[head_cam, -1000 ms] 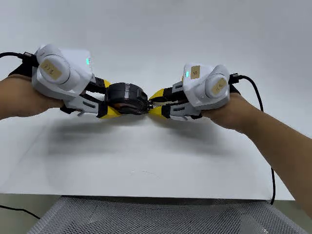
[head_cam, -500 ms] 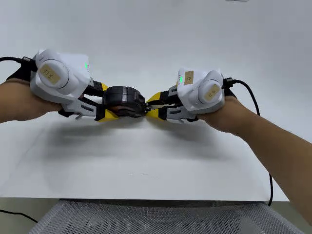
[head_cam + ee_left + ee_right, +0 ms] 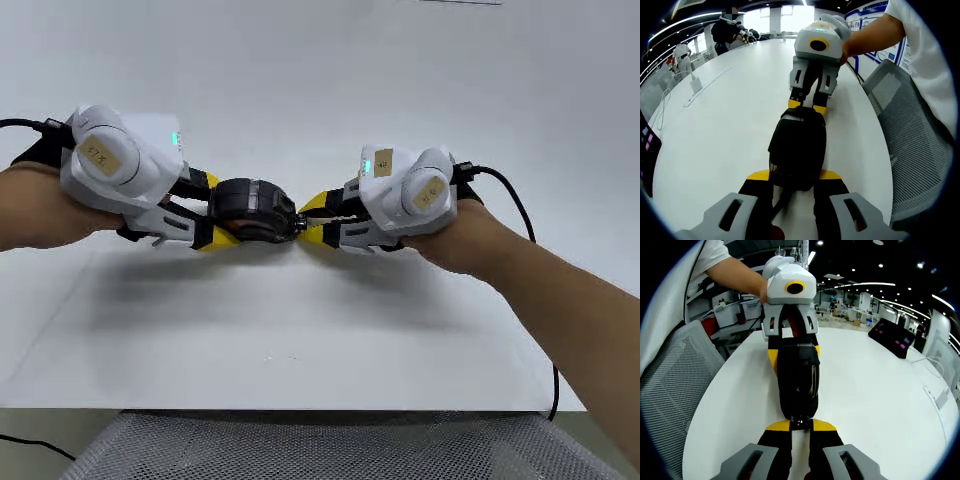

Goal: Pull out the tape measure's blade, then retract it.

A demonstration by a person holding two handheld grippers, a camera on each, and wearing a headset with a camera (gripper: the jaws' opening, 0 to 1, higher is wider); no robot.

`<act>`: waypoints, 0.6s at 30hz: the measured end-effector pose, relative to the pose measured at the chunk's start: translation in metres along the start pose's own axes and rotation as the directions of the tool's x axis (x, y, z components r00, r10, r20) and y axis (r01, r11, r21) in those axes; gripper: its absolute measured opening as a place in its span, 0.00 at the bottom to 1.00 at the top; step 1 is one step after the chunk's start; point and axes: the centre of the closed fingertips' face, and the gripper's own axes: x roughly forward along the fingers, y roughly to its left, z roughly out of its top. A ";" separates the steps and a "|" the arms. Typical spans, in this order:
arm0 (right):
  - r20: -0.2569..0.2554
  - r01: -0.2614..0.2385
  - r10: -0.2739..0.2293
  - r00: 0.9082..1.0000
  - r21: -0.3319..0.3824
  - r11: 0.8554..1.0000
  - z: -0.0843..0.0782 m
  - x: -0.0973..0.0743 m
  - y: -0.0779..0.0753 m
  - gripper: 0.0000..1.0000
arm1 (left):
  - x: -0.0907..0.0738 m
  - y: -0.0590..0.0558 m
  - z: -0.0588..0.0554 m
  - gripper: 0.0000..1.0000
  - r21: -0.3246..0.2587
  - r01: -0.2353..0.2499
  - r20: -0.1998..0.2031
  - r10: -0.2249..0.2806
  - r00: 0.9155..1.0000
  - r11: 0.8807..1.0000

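Black, rubber-cased tape measure (image 3: 255,210) is hanging in the air above the white table (image 3: 300,330), clear of its surface, with its long axis running sideways between the 2 grippers. The left gripper (image 3: 222,208) is clamping the case across its flanks, its jaws spread as wide as the case. The right gripper (image 3: 316,217) is facing it head-on, with its jaws nearly closed and pinching the blade tip (image 3: 800,421) right at the case mouth. Hardly any blade is showing, so the pull-out seems to be only starting. The mouth is pointing straight at the right gripper, so the draw is probably going to run along that axis, toward the person's right, with the left gripper anchoring the case. Drifting off that line is risking a slipped pinch or a kinked blade.
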 end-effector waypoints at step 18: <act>-0.015 -0.003 0.002 1.000 -0.023 1.000 -0.006 -0.007 -0.001 0.08 | 0.001 0.001 0.000 0.26 0.001 -0.002 0.003 0.002 1.000 1.000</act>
